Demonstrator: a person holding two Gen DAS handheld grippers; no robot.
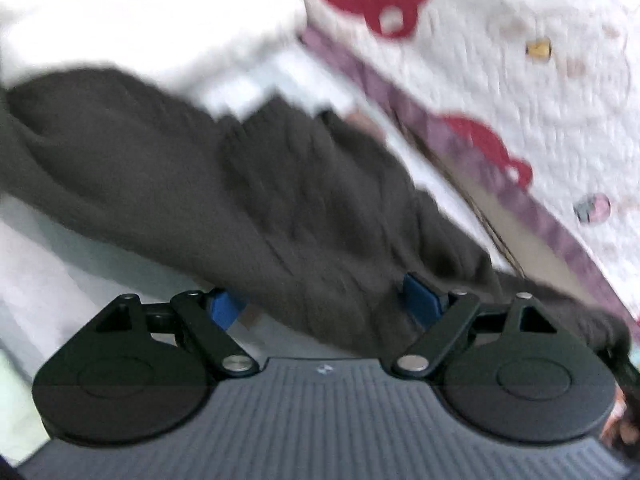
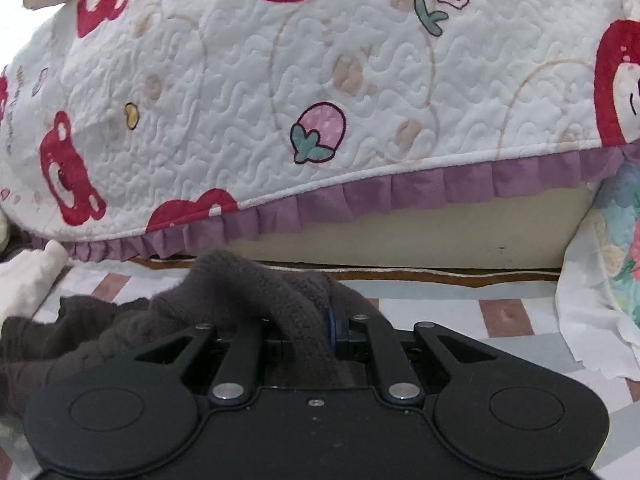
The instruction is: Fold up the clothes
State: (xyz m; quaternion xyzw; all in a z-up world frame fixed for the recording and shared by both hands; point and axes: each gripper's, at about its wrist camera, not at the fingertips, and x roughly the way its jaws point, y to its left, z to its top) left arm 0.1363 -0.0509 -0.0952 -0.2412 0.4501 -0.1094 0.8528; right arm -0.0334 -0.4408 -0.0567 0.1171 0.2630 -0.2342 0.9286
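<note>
A white quilted cover (image 2: 248, 92) with red bears and a purple frill fills the background. Below it, the dark fleece garment (image 1: 240, 184) lies bunched on a checked sheet (image 2: 500, 312), not yet spread. The right hand-held gripper (image 2: 304, 332) is clamped on a raised fold; the left hand-held gripper (image 1: 328, 304) gapes wide over the cloth, gripping nothing. Next it likely needs an edge to pull flat.

Heavily motion-blurred in the left wrist view, sharp in the right; soft, even light, faint shadows, white cloth (image 1: 132, 20) blown out, fisheye bending at edges.
</note>
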